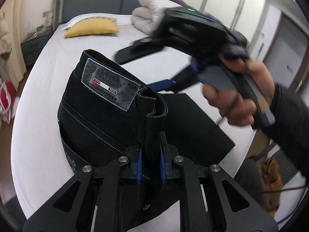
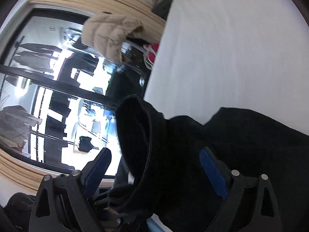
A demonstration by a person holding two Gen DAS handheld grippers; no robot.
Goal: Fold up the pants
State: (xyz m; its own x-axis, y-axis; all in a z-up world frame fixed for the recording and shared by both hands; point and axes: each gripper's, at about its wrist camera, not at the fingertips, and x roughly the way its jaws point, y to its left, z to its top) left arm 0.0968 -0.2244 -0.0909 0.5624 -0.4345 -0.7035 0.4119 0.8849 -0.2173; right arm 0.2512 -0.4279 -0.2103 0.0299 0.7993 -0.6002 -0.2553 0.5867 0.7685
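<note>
Black pants (image 1: 100, 112) with a grey leather waistband patch lie partly folded on a white bed (image 1: 38, 127). My left gripper (image 1: 151, 160) is shut on the waistband edge and holds it raised. My right gripper (image 1: 170, 83), held in a hand at the right, is blurred and tilted over the pants. In the right wrist view the right gripper (image 2: 156, 166) stands open, its blue pads wide apart, with a fold of the black pants (image 2: 173, 150) between them.
A yellow pillow (image 1: 92, 29) and a rolled pale duvet (image 1: 148, 17) lie near the grey headboard. A dark flat object (image 1: 139, 50) lies on the bed behind the pants. A nightstand (image 1: 32, 46) stands left of the bed. A window with hanging clothes (image 2: 58, 89) is beyond the bed edge.
</note>
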